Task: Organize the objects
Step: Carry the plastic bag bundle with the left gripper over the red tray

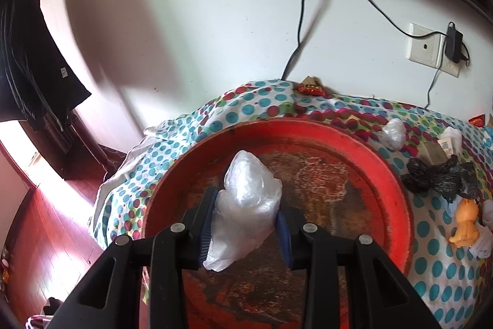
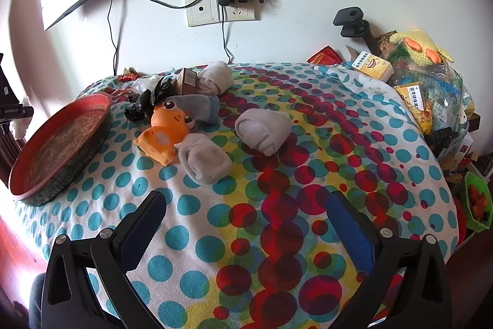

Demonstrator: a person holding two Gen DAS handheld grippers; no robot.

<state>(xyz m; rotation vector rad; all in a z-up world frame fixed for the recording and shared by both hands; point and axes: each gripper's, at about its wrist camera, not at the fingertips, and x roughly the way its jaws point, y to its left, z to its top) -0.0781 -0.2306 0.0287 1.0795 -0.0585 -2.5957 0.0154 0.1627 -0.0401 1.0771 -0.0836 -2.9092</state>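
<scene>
My left gripper is shut on a crumpled clear plastic bag and holds it above the round red tray. The tray also shows in the right wrist view at the table's left edge. My right gripper is open and empty over the polka-dot cloth, near the table's front. Ahead of it lie three rolled grey socks, an orange toy, a grey cloth, a black plastic bag and a small brown box.
In the left wrist view a black bag, another clear bag and the orange toy lie right of the tray. A pile of boxes and packets fills the table's right side. A green basket sits below it.
</scene>
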